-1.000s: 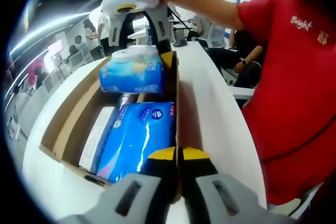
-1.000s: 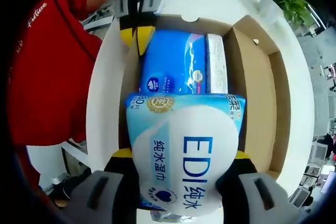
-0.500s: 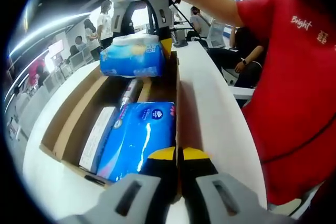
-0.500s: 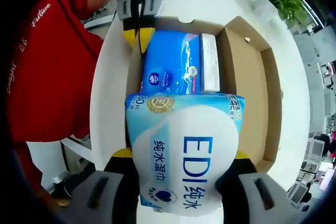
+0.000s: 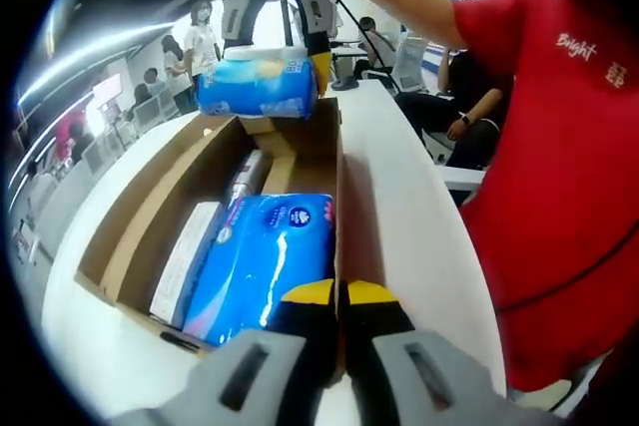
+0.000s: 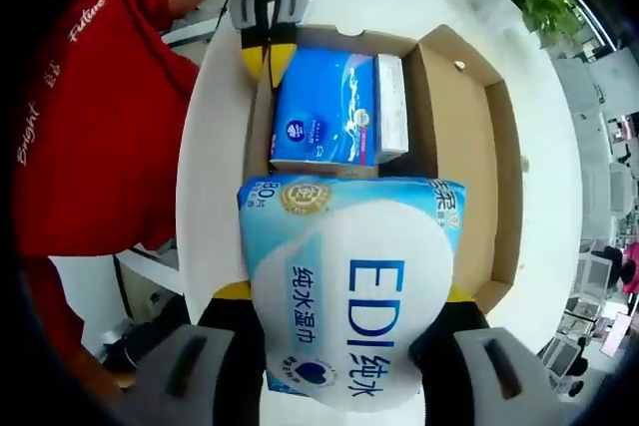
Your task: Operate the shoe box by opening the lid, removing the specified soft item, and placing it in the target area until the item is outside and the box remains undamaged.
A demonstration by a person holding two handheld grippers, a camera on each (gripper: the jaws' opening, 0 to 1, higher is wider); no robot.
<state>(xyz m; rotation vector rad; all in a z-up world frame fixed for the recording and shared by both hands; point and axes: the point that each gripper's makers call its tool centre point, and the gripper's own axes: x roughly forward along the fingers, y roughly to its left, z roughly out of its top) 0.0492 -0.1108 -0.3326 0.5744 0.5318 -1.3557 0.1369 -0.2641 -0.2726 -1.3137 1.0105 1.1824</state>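
Lifted higher, the wipes pack (image 6: 349,296) (clamped between the right gripper (image 6: 344,331) jaws) clears the shoe box (image 5: 150,216); left gripper (image 5: 337,296) pinches the box's near wall. Carry it sideways, steadily.

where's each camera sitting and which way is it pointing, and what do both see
Left gripper view: rides the left gripper, shut on the box wall, looking along the open shoe box toward the raised right gripper; a red sleeve shows.
Right gripper view: rides the right gripper, above the box, looking down past its wipes pack.
Shared: box, blue pack, wipes pack, left gripper.
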